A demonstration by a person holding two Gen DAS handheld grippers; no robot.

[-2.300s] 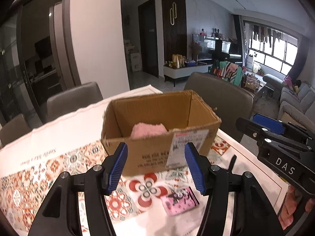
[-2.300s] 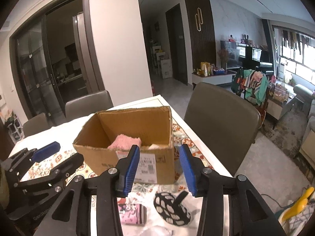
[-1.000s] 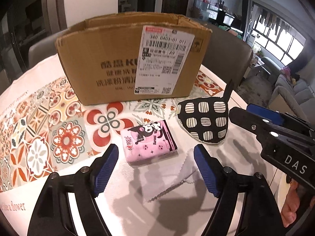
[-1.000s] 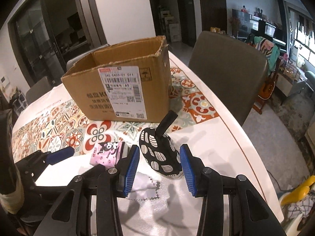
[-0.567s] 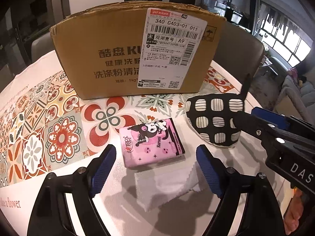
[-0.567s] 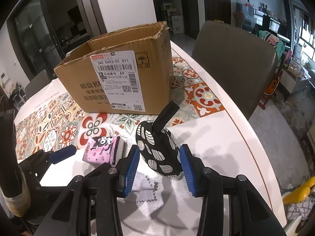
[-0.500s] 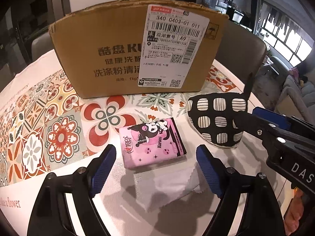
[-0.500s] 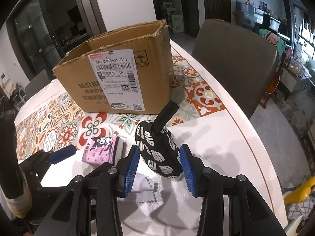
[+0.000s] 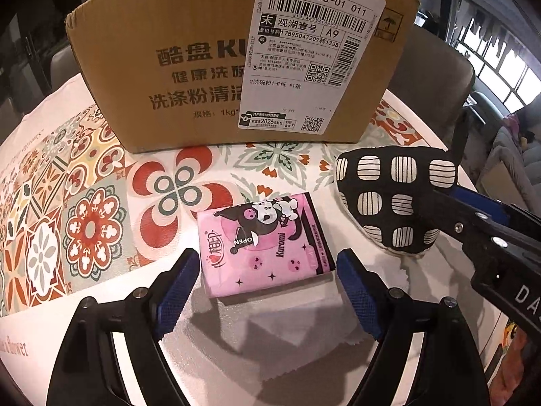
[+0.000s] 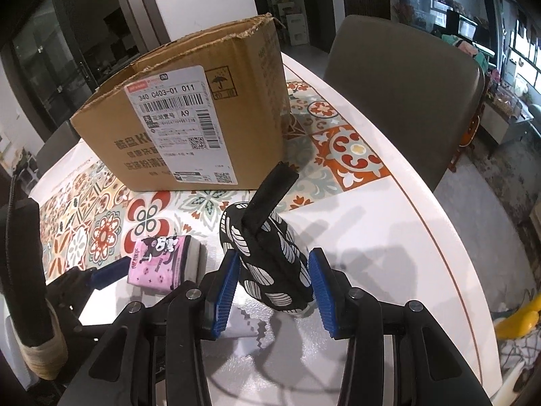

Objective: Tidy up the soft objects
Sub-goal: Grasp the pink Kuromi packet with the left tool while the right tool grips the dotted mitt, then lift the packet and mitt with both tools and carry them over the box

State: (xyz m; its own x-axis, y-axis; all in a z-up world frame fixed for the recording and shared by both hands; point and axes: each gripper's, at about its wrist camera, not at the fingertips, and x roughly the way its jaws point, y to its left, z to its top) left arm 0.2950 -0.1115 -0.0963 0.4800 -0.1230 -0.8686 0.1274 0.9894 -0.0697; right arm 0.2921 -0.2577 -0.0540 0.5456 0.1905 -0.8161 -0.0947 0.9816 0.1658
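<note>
You had the left gripper [image 9: 267, 291] spread wide, nothing held, with the pink tissue pack [image 9: 262, 243] lying flat on the patterned tablecloth [image 9: 84, 209] just ahead of its pads and partly between the tips. The pack spanned nearly the whole gap, so there was little room to spare on either side. It looked light and squashy under a slick plastic wrap; a hold across its two long side edges, low and near the middle, seemed safest, since a pinch on a corner would likely let it slide or fold.

Your right gripper [image 10: 272, 287] stood about half open around the black-and-white patterned pouch [image 10: 270, 257], its lower body between the pads; I could not tell whether they pressed on it yet. It looked soft and padded, so it should give under the squeeze. Its black strap [image 10: 270, 199] stuck up beyond the jaws. The cardboard box [image 10: 189, 121] stood farther ahead, past both items.
</note>
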